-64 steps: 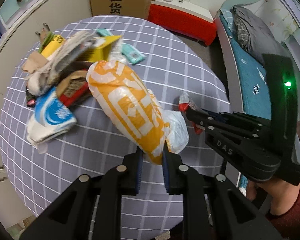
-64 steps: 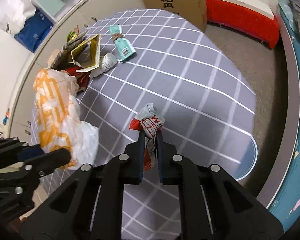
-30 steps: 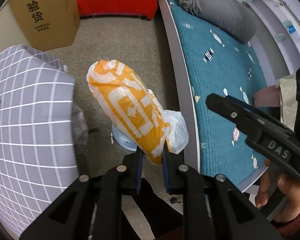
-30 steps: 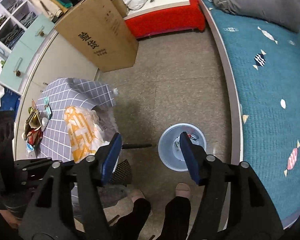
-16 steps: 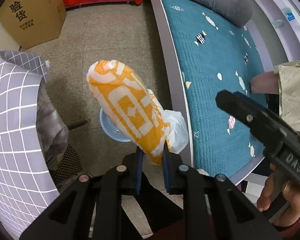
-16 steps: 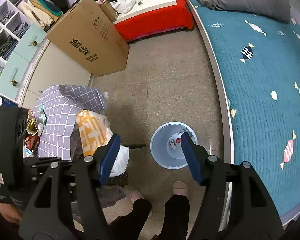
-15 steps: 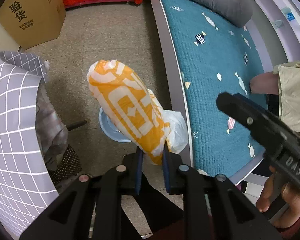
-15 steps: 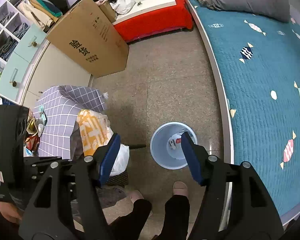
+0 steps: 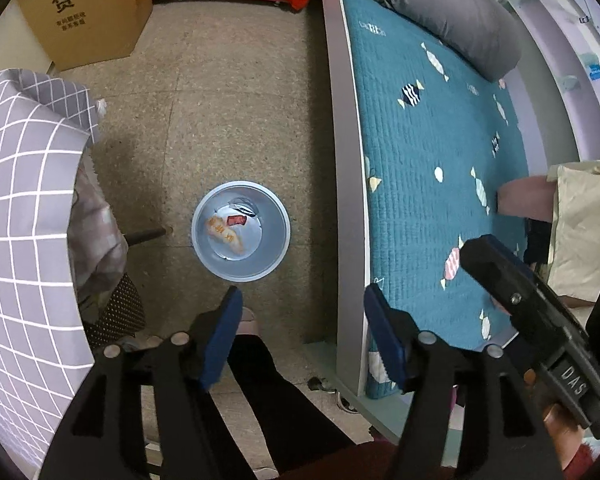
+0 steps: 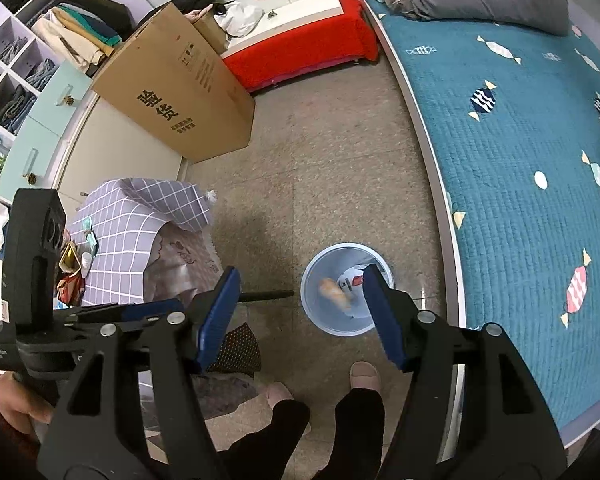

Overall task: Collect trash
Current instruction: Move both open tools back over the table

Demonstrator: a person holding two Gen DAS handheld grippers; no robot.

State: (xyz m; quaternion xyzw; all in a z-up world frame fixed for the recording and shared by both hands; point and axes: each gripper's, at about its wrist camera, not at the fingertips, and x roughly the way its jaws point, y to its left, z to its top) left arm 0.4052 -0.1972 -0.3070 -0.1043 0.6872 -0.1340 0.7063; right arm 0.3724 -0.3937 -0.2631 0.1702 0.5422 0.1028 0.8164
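Observation:
A pale blue waste bin (image 9: 278, 220) (image 10: 312, 308) stands on the floor between the table and the bed. Inside it lie the orange-and-white plastic bag (image 9: 225, 235) (image 10: 335, 291) and a red wrapper (image 9: 236, 221) (image 10: 357, 280). High above the bin my left gripper (image 9: 302, 300) points down at it, its jaws opening with nothing between them. My right gripper (image 10: 298, 280) hangs over the bin too, open and empty. More trash (image 10: 71, 268) is heaped on the grey checked tablecloth (image 10: 120, 232) (image 9: 16, 200), at the left in the right wrist view.
A bed with a teal quilt (image 9: 432, 160) (image 10: 520, 152) runs along the right. A big cardboard box (image 10: 176, 92) (image 9: 84, 8) and a red bench (image 10: 296, 52) stand at the far side. The person's legs and feet (image 10: 364, 376) are right beside the bin.
The left gripper's jaws have spread apart and let go of the orange-and-white bag, which has dropped into the bin. The right gripper has stayed open over the bin.

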